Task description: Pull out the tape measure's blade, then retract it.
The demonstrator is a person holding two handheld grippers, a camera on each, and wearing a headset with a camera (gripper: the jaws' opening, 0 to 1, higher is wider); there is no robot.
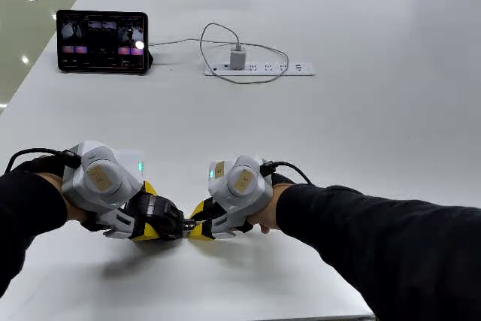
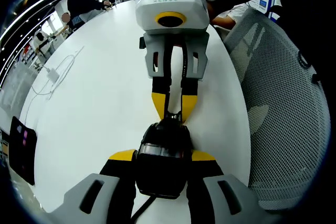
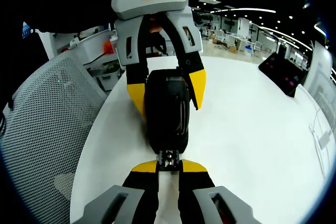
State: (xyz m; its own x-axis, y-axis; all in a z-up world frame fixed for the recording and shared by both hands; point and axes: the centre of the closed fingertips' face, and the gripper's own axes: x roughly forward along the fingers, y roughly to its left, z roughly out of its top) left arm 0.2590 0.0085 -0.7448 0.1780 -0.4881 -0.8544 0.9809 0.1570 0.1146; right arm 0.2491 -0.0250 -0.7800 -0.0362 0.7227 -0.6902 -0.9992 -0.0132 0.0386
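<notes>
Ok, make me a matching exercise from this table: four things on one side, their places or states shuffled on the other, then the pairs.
1 tape measure
2 tablet
3 power strip
4 right gripper

A screen lit, far left of the table
B shut on the blade tip
C clamped in the left gripper
D charger plugged in, far middle

Pairs: 1-C, 2-A, 3-D, 4-B

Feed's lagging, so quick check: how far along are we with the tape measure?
Done: left gripper holds the tape measure; right gripper has its fingers shut on the end hook. In hand: the pull, no blade drawn yet. Remaining: extend, then retract.
</notes>
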